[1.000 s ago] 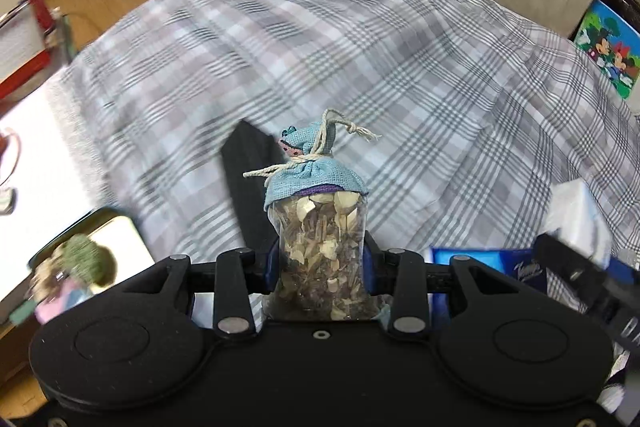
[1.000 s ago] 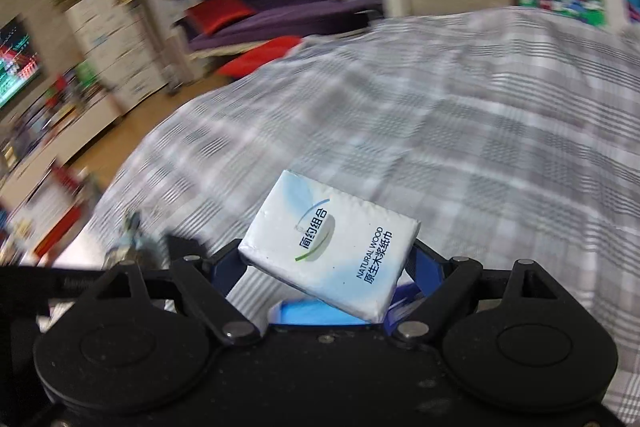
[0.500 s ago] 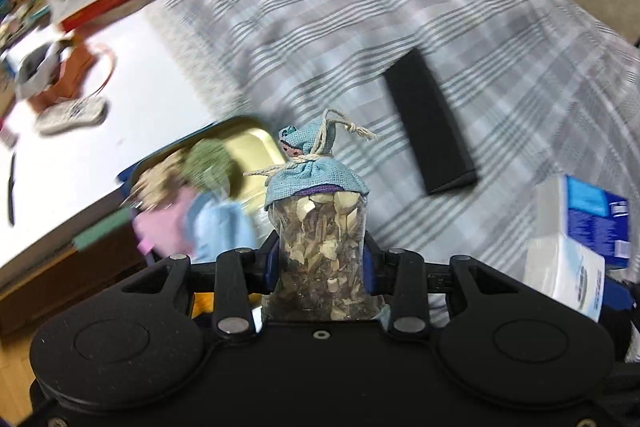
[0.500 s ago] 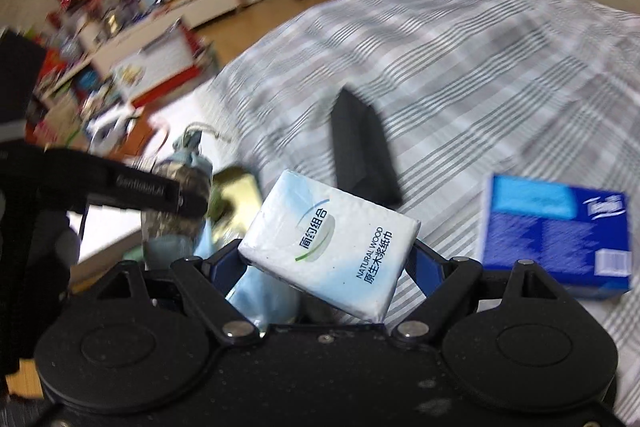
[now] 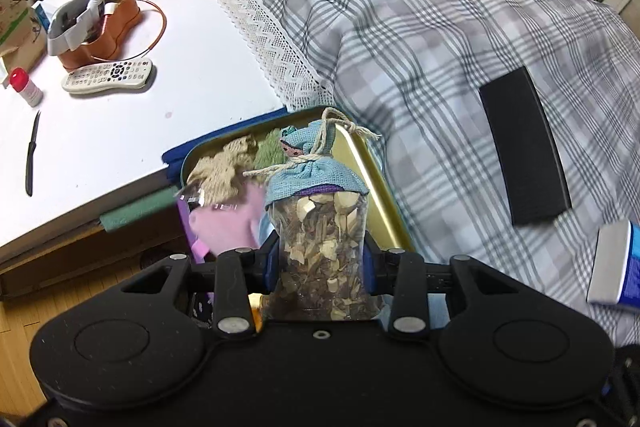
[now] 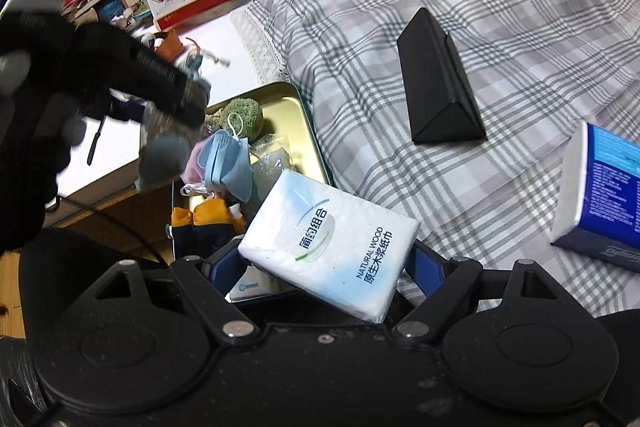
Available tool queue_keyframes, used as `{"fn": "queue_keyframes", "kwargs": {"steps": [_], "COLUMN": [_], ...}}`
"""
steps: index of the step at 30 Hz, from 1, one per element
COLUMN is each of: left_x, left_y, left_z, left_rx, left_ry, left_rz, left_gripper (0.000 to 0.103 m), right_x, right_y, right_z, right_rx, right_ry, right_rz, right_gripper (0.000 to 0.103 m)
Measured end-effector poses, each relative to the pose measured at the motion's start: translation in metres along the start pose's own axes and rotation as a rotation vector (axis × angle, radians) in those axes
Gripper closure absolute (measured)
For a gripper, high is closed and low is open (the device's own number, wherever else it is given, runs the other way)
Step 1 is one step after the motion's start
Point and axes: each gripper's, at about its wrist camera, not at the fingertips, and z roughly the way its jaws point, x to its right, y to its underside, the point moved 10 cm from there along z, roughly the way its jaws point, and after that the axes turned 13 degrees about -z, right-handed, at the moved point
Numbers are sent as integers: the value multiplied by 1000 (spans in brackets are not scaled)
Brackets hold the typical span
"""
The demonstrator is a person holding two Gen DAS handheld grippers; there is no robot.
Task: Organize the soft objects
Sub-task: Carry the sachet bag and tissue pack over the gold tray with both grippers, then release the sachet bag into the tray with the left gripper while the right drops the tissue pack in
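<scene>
Left tool clamped on herb sachet, held above gold tin. Right tool clamped on tissue pack, tilted, over tin's near end. Tin holds green sponge, blue face mask, pink cloth. Black case and blue tissue box lie on plaid bed cover.

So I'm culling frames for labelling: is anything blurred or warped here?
Right wrist view: the left tongs smear with motion blur, while the tissue pack is crisp. Left wrist view: the sachet is sharp; fisheye bends the plaid bedspread.
</scene>
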Motion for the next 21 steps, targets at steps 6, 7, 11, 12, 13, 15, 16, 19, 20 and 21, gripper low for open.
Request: {"fn": "queue_keyframes", "kwargs": {"steps": [6,7,11,12,13,15,16,19,20,21], "left_x": [14,16,21,22,22,23,23,19,18,16], "left_y": [-18,-21,-31,-32,-33,-36,-37,-37,-37,-37], "left_z": [26,31,49,53,57,62,62,59,56,54], "left_rx": [-49,-56,-83,-88,-91,-92,-88,-72,-65,-55], "left_ry": [2,-1,-12,-18,-23,-20,-15,-19,-22,-25], "left_rz": [-15,-21,-29,-26,-27,-26,-25,-19,-14,-11], "left_gripper": [65,65,64,63,61,55,52,51,50,50], "right_x": [0,-1,0,0,0,1,1,2,2,2], "right_y": [-1,-1,-3,-4,-4,-6,-6,-9,-10,-11], "right_z": [15,17,25,27,29,32,33,37,38,38], "right_rx": [-35,-41,-59,-62,-65,-71,-74,-79,-80,-81], "right_ry": [1,-1,-7,-9,-10,-13,-15,-18,-19,-20], "right_rz": [-5,-4,1,3,5,9,10,11,10,9], "right_gripper": [18,18,18,18,18,18,18,18,18,18]}}
